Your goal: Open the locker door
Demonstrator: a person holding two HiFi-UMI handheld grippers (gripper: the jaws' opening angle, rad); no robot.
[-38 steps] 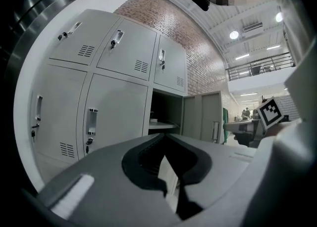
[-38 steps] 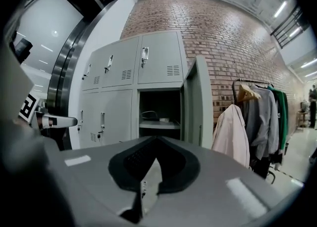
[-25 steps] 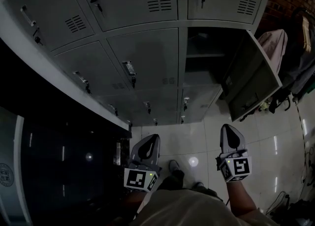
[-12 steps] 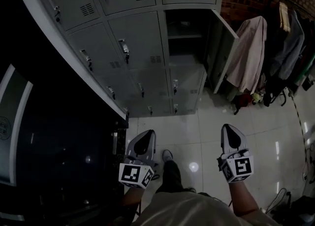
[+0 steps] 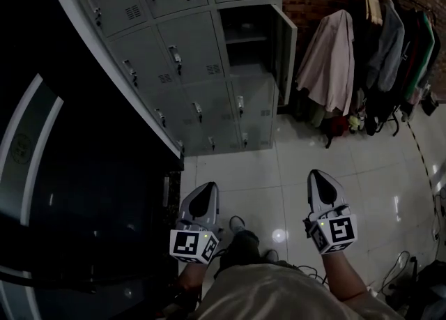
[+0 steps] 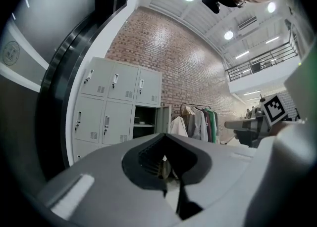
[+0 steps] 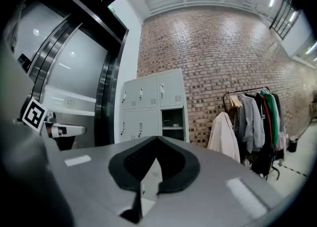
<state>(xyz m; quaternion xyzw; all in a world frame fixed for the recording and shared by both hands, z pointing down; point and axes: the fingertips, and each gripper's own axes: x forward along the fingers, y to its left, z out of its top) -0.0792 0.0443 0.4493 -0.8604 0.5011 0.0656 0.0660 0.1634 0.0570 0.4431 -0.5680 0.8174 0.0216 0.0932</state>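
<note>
A grey bank of lockers (image 5: 174, 54) stands far ahead at the upper left of the head view. One compartment (image 5: 244, 40) in its right column is open, its door (image 5: 286, 43) swung out to the right. My left gripper (image 5: 202, 192) and right gripper (image 5: 322, 178) hang low over the white tiled floor, well short of the lockers, both shut with nothing between the jaws. The left gripper view shows the lockers (image 6: 114, 107) and open door (image 6: 163, 118) beyond the left gripper (image 6: 165, 134). The right gripper view shows the open compartment (image 7: 172, 119) above the right gripper (image 7: 157, 138).
A clothes rack (image 5: 369, 40) with several hanging coats stands against the brick wall right of the lockers. A dark glossy wall (image 5: 70, 207) runs along the left. Cables (image 5: 401, 270) lie on the floor at the lower right. The person's legs and shoe (image 5: 240, 235) show between the grippers.
The view has drawn back from the lockers, which now look smaller and farther off. The clothes rack has come fully into sight. Both grippers stay low and shut.
</note>
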